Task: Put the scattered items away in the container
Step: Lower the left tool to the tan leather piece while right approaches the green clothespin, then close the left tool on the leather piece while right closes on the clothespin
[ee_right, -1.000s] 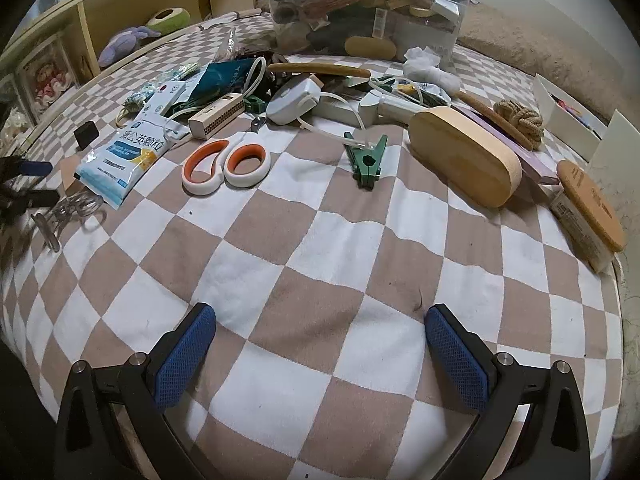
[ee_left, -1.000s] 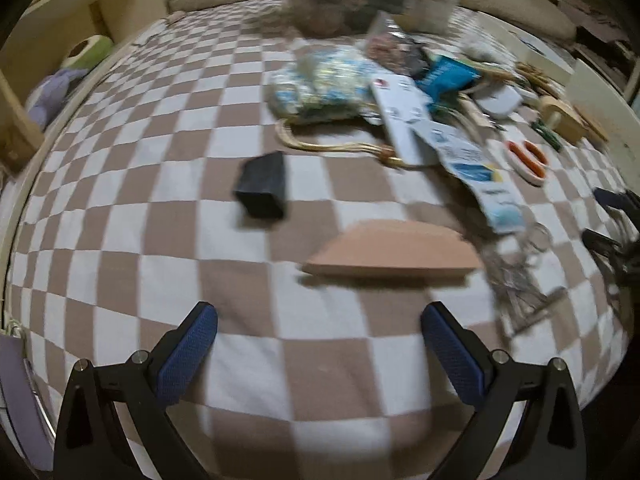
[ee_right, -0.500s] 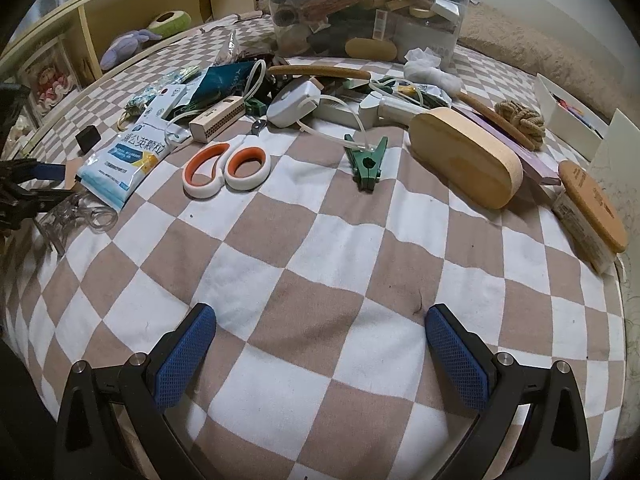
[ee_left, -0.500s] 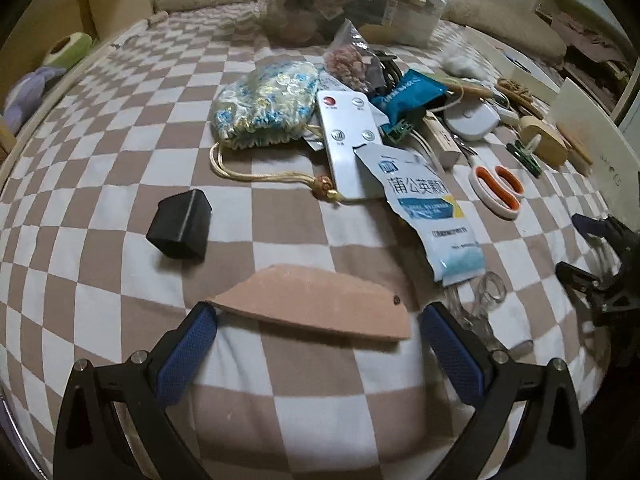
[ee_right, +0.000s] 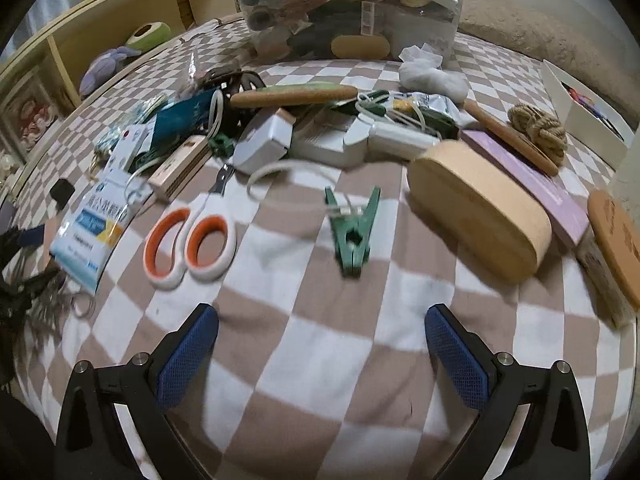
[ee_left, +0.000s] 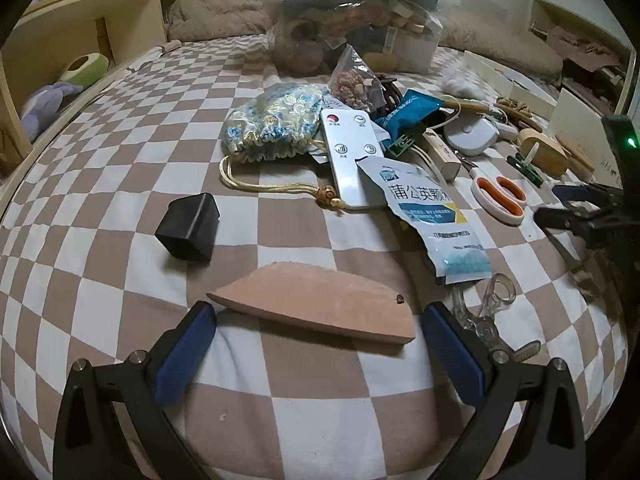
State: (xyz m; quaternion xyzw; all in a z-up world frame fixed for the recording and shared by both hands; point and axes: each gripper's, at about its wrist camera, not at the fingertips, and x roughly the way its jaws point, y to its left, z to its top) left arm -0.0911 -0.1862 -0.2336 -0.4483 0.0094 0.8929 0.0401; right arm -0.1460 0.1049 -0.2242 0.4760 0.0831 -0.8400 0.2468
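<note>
**Two risks at the pickup stage**

Two hand-held grippers stand released, nothing grasped. The left hand-held gripper (ee_left: 316, 350) straddles the flat pinkish wedge-shaped slab (ee_left: 316, 306); its thin edge could slip from the pads, and the soft checkered bed cover (ee_left: 120, 184) yields under pressure. The right hand-held gripper (ee_right: 320, 350) faces the green clothes peg (ee_right: 352, 232). The clear plastic container (ee_right: 352, 12), already heaped, may spill. Wooden shelving (ee_left: 80, 28) borders the bed.

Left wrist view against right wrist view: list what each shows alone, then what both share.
Left only: the flat pinkish-tan wedge-shaped piece between open jaws, and the blue-and-gold brocade drawstring pouch.
Right only: the knotted jute rope ball and the purple flat box.
Both: the orange-and-white scissors, the green clothespin and the clear plastic container.
</note>
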